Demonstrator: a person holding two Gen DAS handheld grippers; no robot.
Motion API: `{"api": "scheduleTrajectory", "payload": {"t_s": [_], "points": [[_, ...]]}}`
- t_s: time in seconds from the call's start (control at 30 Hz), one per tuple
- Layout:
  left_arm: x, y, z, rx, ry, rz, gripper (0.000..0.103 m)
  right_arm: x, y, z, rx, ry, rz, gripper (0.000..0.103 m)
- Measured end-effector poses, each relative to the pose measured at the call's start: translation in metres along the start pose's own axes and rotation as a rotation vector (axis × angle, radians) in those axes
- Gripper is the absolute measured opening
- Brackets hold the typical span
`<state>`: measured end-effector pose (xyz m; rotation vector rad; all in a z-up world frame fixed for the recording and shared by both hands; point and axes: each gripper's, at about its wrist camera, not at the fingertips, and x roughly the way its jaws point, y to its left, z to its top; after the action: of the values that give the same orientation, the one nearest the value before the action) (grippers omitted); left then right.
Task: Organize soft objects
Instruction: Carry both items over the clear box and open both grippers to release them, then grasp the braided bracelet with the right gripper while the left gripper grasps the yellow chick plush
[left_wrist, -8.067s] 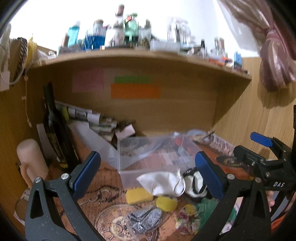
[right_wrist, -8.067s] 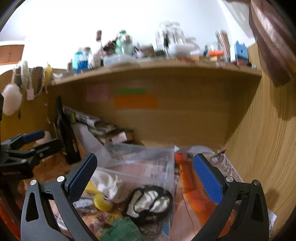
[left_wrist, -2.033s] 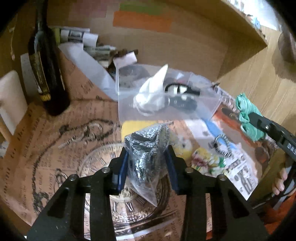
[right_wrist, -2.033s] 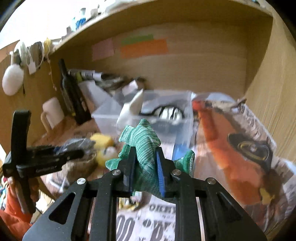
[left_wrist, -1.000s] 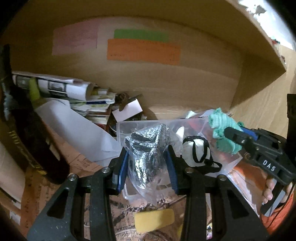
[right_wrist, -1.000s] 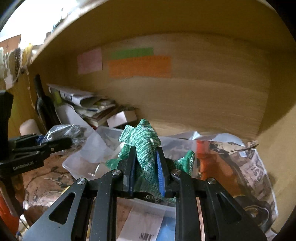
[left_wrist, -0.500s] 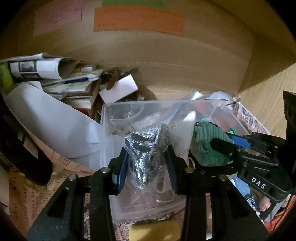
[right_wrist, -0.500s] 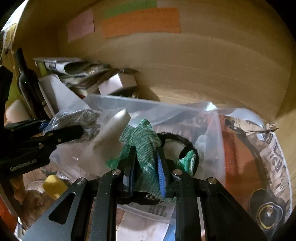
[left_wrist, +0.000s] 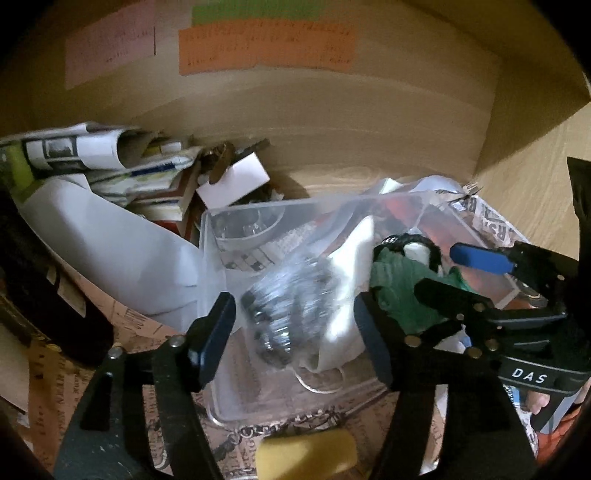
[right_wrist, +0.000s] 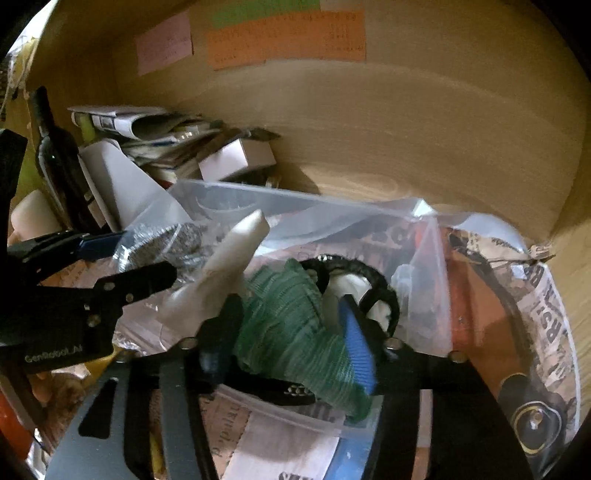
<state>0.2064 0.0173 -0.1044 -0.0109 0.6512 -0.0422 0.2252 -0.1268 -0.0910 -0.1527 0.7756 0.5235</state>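
Note:
A clear plastic box (left_wrist: 258, 391) stands on the desk under the shelf; it also shows in the right wrist view (right_wrist: 295, 201). My left gripper (left_wrist: 295, 336) is open over it, and the silver scrubber in a clear bag (left_wrist: 291, 306) lies loose between its fingers inside the box. My right gripper (right_wrist: 288, 343) is open, with the green knitted cloth (right_wrist: 291, 332) resting in the box between its fingers. A white pouch (right_wrist: 221, 273) and a black-and-white strapped item (right_wrist: 351, 284) lie in the box too.
A dark bottle (right_wrist: 59, 162) and a stack of papers (left_wrist: 122, 173) stand at the left. A yellow sponge (left_wrist: 306, 458) lies in front of the box. Newspaper (right_wrist: 535, 332) covers the desk at the right. The wooden back wall is close behind.
Both grippers opened over the box. The bagged silver scrubber dropped from the left one and the green cloth from the right one into the box.

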Motion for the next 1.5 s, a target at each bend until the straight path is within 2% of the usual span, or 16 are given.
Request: {"api": "scheduleTrajectory", "payload": {"t_s": [0.17,0.23,0.3,0.43,0.6,0.77,1.03,1.27,1.43,1.5], "points": [[-0.026,-0.002,-0.001,0.001,-0.050,-0.004,0.079,-0.024,0.000,0.005,-0.011,-0.063,-0.015,0.070],[-0.038,-0.003,-0.002,0.002,-0.083,-0.008,0.089,-0.035,0.002,0.006,-0.014,-0.094,-0.024,0.075],[-0.053,-0.003,-0.005,0.004,-0.115,-0.001,0.095,-0.050,0.001,0.005,-0.016,-0.131,-0.036,0.083],[-0.075,-0.003,-0.010,0.011,-0.159,0.009,0.101,-0.076,0.002,0.000,-0.016,-0.195,-0.053,0.087],[-0.094,-0.002,-0.023,0.001,-0.171,0.001,0.102,-0.101,0.005,-0.016,-0.019,-0.238,-0.070,0.097],[-0.098,-0.004,-0.043,-0.003,-0.128,-0.005,0.102,-0.109,0.006,-0.040,-0.021,-0.216,-0.092,0.097],[-0.089,-0.022,-0.081,0.017,-0.018,-0.041,0.102,-0.092,-0.001,-0.089,0.037,-0.073,-0.097,0.097],[-0.064,-0.036,-0.108,0.019,0.090,-0.091,0.102,-0.073,-0.006,-0.124,0.089,0.043,-0.077,0.096],[-0.053,-0.042,-0.114,0.006,0.109,-0.099,0.102,-0.066,-0.005,-0.134,0.083,0.078,-0.092,0.078],[-0.050,-0.044,-0.114,-0.002,0.107,-0.107,0.102,-0.067,-0.004,-0.134,0.074,0.075,-0.098,0.065]]}}
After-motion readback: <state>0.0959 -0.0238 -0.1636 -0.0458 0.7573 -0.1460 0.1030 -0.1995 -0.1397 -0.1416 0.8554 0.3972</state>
